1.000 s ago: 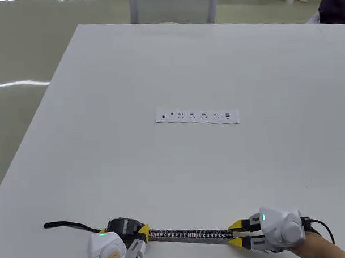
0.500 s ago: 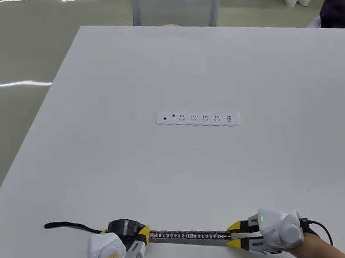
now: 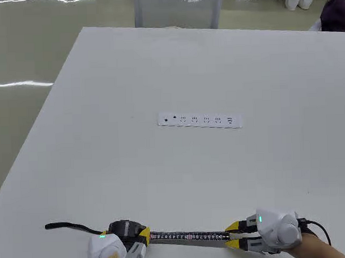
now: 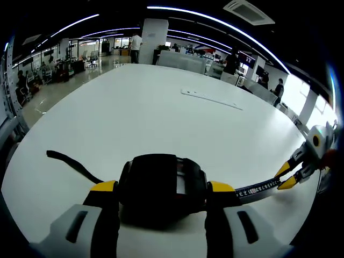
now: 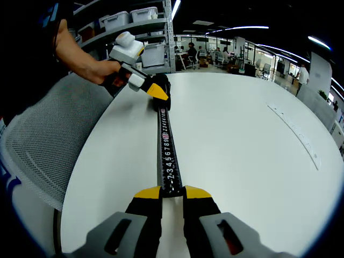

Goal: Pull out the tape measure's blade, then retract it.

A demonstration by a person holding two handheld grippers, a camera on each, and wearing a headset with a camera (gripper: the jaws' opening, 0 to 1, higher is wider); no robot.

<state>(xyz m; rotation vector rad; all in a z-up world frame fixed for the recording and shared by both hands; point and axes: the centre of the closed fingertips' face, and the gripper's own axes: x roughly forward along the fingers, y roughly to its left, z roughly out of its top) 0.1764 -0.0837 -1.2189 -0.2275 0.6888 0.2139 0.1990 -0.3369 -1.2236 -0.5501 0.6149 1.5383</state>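
Observation:
A black tape measure case point(image 4: 161, 188) sits on the white table point(image 3: 204, 65), clamped between the yellow-tipped jaws of my left gripper point(image 3: 143, 237). Its black wrist strap point(image 3: 65, 226) trails off to the left. The blade point(image 3: 187, 237), dark with white numbers, is pulled out to the right along the table's near edge. My right gripper point(image 5: 172, 191) is shut on the blade's end; in the head view the right gripper point(image 3: 233, 237) sits at the lower right. In the right gripper view the blade point(image 5: 167, 156) runs straight away to the case point(image 5: 164, 94).
A white power strip point(image 3: 199, 120) lies flat at the table's middle, well beyond the grippers. The table's left edge point(image 3: 41, 111) drops to a shiny floor. A grey chair back point(image 3: 178, 10) stands past the far edge. A mesh chair point(image 5: 48, 145) is beside the table.
The right gripper has edged slightly left toward the case, so the exposed blade is a little shorter. The left gripper and case have stayed put.

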